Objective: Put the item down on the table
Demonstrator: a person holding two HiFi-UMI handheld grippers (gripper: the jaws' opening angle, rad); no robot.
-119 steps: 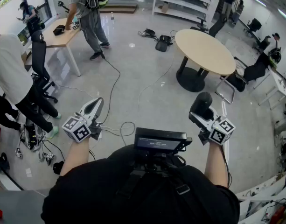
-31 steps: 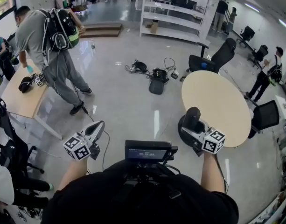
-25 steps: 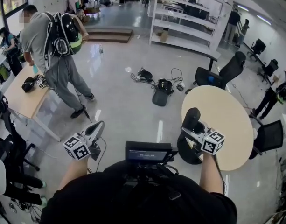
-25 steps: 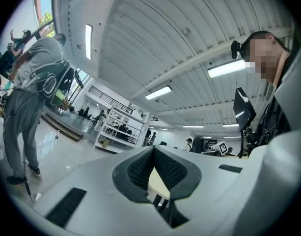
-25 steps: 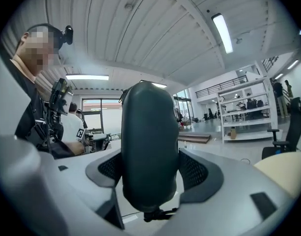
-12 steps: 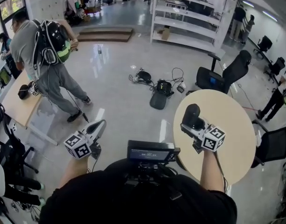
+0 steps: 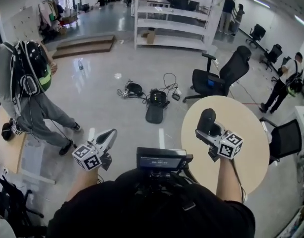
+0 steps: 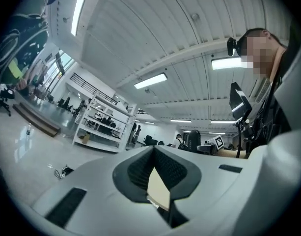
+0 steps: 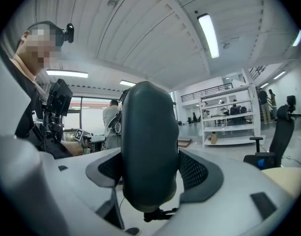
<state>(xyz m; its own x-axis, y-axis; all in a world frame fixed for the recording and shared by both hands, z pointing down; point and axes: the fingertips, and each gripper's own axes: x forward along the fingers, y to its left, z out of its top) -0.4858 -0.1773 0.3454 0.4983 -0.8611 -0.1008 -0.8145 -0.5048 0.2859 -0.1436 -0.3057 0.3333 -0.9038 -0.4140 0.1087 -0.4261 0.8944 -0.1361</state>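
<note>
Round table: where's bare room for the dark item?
The round table top is bare wherever visible, right of the right gripper and its dark item. Crowded only off it: black chair at the far edge, second chair at the right edge.

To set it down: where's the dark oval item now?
The dark oval item is clamped in the right claw, at the head view's right, over the round table's left part.
</note>
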